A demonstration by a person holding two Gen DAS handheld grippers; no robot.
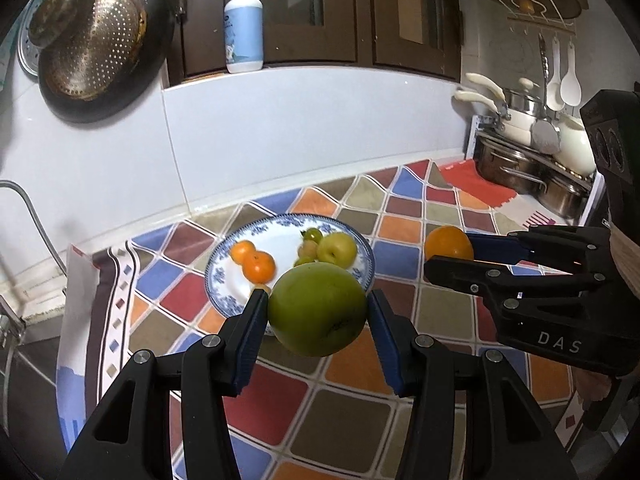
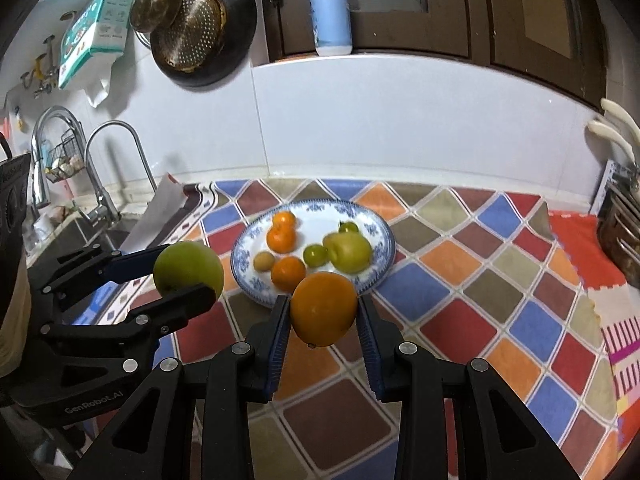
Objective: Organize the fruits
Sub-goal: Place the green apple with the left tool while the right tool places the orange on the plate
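My left gripper (image 1: pixel 317 304) is shut on a big green apple (image 1: pixel 317 309), held above the checkered cloth just in front of the blue-and-white plate (image 1: pixel 218 276). The right gripper (image 2: pixel 323 310) is shut on an orange (image 2: pixel 323 308), also lifted above the cloth near the plate's (image 2: pixel 384 256) front rim. Each gripper shows in the other view: the left gripper (image 2: pixel 188 276) with the green apple (image 2: pixel 188 266) at left, the right gripper (image 1: pixel 436 254) with the orange (image 1: pixel 448 243) at right. On the plate lie small oranges (image 2: pixel 281 238), a yellow-green apple (image 2: pixel 349 253) and small green fruits (image 2: pixel 315 255).
A colourful checkered cloth (image 2: pixel 480 280) covers the counter. A sink with taps (image 2: pixel 100 184) lies to the left. Pots on a rack (image 1: pixel 532 168) stand at the right. A pan and strainer (image 1: pixel 96 48) hang on the tiled wall, and a pump bottle (image 1: pixel 244 28) stands on the ledge.
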